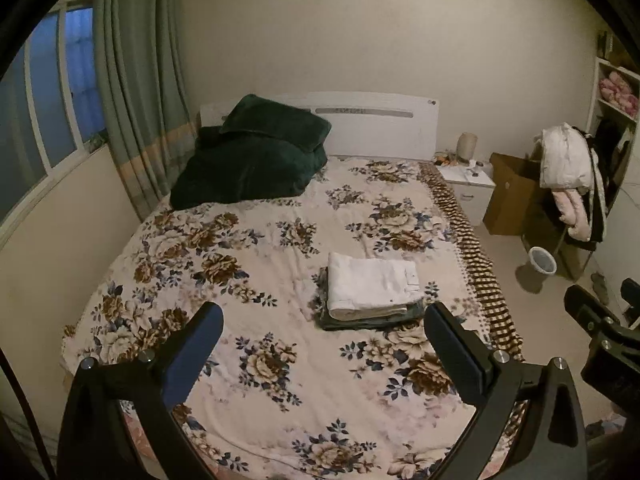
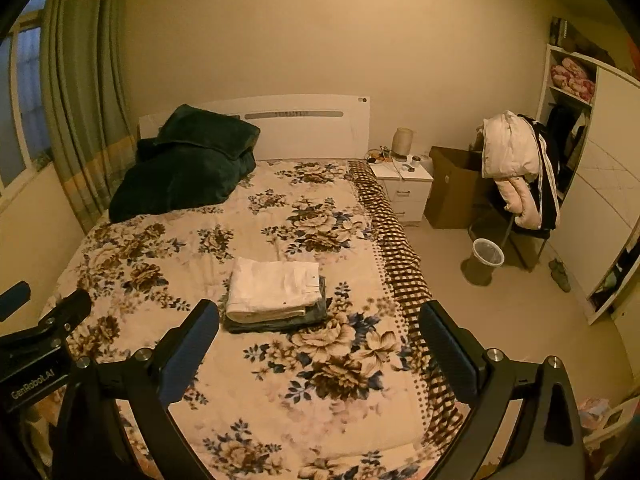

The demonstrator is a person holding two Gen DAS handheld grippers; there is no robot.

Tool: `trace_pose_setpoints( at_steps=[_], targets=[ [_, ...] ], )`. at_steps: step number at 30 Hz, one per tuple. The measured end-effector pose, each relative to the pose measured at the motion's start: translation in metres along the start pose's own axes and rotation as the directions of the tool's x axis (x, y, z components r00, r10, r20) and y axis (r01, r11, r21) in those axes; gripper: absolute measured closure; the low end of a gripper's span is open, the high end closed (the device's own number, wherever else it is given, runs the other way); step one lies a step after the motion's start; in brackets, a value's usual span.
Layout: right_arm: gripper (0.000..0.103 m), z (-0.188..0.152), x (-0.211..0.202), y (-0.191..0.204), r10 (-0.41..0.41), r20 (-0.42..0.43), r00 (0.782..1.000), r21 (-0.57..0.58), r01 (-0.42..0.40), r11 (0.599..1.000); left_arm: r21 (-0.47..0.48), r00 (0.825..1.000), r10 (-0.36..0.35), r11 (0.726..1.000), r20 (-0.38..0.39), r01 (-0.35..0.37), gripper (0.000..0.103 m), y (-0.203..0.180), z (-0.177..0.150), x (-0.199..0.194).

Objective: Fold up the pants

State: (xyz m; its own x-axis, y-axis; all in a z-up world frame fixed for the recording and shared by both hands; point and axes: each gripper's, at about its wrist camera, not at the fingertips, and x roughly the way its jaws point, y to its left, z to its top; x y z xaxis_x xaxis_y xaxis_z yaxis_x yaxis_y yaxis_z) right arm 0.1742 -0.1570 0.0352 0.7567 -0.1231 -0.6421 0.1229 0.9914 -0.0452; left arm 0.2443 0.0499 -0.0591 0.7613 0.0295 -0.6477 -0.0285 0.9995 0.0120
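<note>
The folding appears finished: the white pants (image 1: 372, 284) are seen folded flat on top of darker folded clothes (image 1: 372, 318), on the bed (image 1: 256, 264). Little beyond a withdrawal seems called for. The left gripper (image 1: 324, 344) and right gripper (image 2: 320, 340) are held above the bed, short of the pants, spread wide and empty.
</note>
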Motion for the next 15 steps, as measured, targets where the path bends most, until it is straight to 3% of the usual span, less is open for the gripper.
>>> trace_pose_setpoints(
  at_steps=[8, 15],
  targets=[
    [0.001, 0.002, 0.044, 0.004, -0.006, -0.032, 0.999, -0.009, 0.005, 1.0, 0.006, 0.999, 0.015, 1.0, -0.033, -0.015, 0.0, -0.009, 0.006, 0.028],
    [0.001, -0.002, 0.052, 0.006, -0.004, -0.037, 0.999, -0.014, 0.004, 1.0, 0.009, 0.999, 0.027, 1.0, -0.038, -0.027, 0.0, -0.012, 0.009, 0.032]
  ],
)
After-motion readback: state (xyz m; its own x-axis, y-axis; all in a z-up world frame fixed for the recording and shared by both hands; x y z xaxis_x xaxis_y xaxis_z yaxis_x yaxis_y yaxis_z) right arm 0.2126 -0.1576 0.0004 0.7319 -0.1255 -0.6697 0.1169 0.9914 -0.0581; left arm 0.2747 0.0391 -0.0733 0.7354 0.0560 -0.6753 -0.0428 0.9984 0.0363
